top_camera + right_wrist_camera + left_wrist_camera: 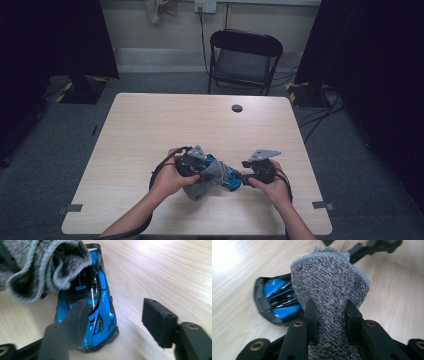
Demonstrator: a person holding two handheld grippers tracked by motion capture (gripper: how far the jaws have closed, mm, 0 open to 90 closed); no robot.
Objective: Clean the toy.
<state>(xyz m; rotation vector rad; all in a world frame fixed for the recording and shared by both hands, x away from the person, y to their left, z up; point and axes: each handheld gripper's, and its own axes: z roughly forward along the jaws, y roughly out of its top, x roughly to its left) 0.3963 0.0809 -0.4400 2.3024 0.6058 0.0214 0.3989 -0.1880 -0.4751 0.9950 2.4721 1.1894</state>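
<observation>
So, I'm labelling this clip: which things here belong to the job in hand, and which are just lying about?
In the job:
- grey knitted cloth, clamped in the left gripper
- blue toy car on the table, partly under the cloth
- right gripper, jaws apart around the car's end

Lying about:
- black folding chair behind the table
- table's cable hole

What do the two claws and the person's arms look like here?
Both the left claw and the right claw are black, with blocky flat-faced jaws on arms with brass-coloured rivets. Each carries a grey three-cornered plate on top, and a black cable trails from it. The forearms are bare, no sleeves visible.
</observation>
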